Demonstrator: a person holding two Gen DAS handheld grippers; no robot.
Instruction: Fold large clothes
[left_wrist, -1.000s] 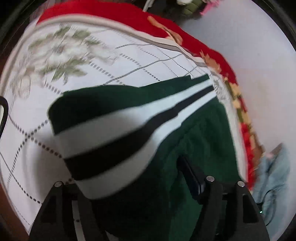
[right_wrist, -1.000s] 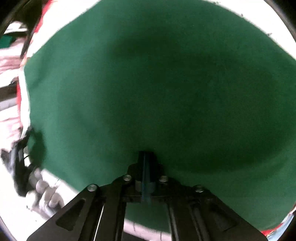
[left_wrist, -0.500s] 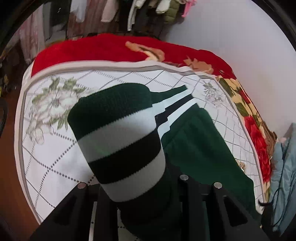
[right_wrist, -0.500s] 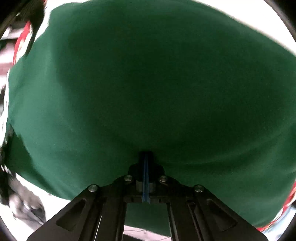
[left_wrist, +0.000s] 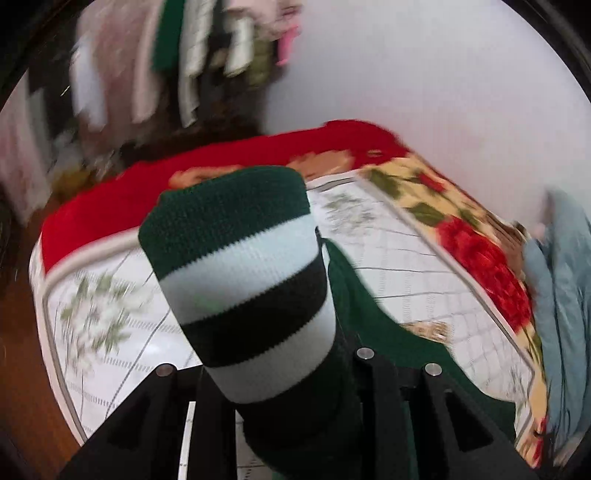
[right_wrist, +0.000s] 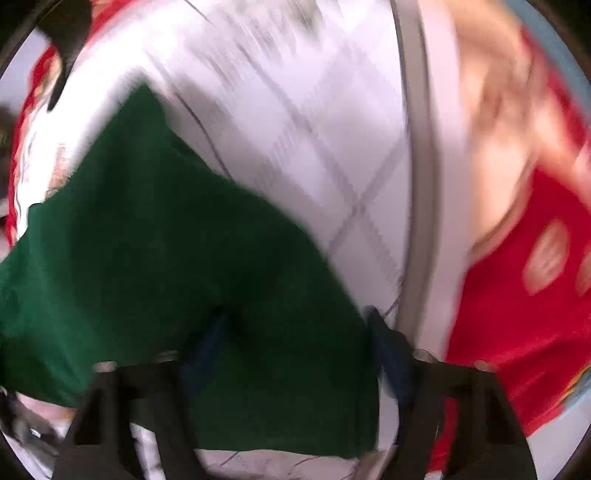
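A dark green garment with a ribbed hem striped green, white and black (left_wrist: 240, 288) hangs from my left gripper (left_wrist: 280, 373), which is shut on it and holds it up above the bed; the fingertips are hidden by the cloth. The green body (left_wrist: 373, 321) trails down onto the white quilt (left_wrist: 417, 269). In the blurred right wrist view, my right gripper (right_wrist: 295, 343) has its fingers (right_wrist: 388, 343) spread apart, open, with the green cloth (right_wrist: 166, 240) lying loose between them on the quilt (right_wrist: 295, 110).
The quilt covers a bed with a red flowered blanket (left_wrist: 476, 251) around its edges. A light blue garment (left_wrist: 561, 295) lies at the right. Hanging clothes (left_wrist: 184, 62) fill the back. A white wall (left_wrist: 443, 74) stands behind. Brown floor (left_wrist: 18, 325) lies left.
My right gripper has opened and let go of the green cloth, and swung so the quilt shows. My left gripper has lifted the striped hem higher and tilted up toward the room.
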